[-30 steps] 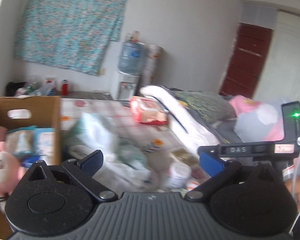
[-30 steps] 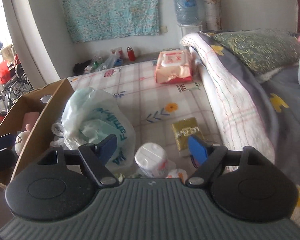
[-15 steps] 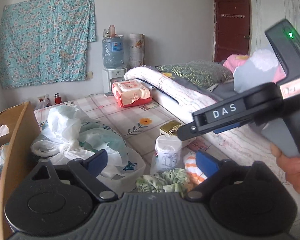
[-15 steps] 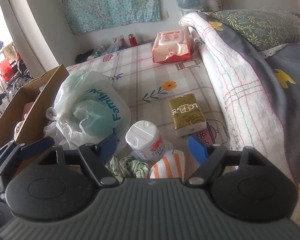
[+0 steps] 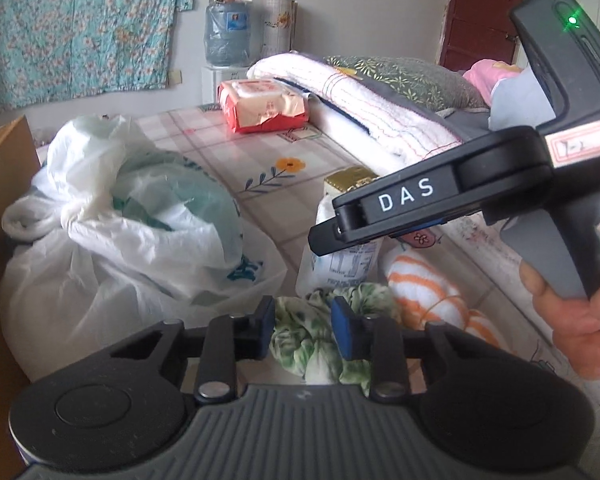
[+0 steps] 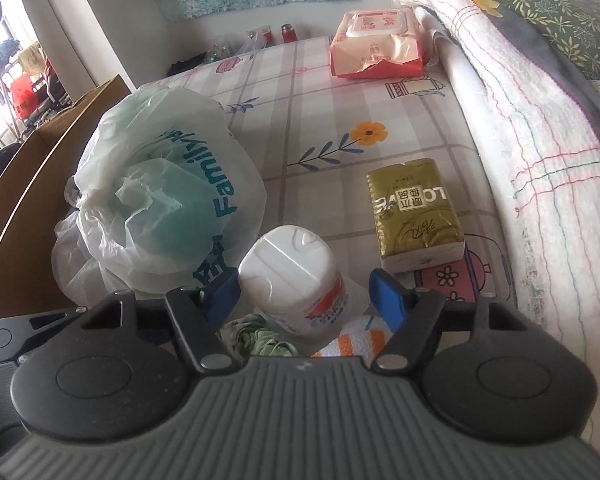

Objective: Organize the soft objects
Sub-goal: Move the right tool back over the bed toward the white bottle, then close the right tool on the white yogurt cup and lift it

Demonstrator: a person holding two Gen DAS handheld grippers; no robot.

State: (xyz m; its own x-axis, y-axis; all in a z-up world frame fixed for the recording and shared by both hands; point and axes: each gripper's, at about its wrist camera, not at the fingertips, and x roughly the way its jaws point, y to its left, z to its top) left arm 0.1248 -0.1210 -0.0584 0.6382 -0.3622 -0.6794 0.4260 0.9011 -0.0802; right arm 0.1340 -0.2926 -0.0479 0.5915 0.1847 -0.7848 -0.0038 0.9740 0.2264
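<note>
My left gripper is shut on a green and white patterned cloth lying on the bed. The cloth also shows in the right wrist view. An orange and white striped towel lies just right of it, low in the right wrist view too. My right gripper is open, its blue pads either side of a white wipes canister, which stands behind the cloth. The right gripper body hangs above these things.
A white plastic bag stuffed with green material lies left, against a cardboard box. A gold tissue pack and a red wipes pack lie on the checked sheet. A folded quilt runs along the right.
My left gripper has come down and forward and its jaws have closed on the green cloth. My right gripper has moved lower and closer around the canister.
</note>
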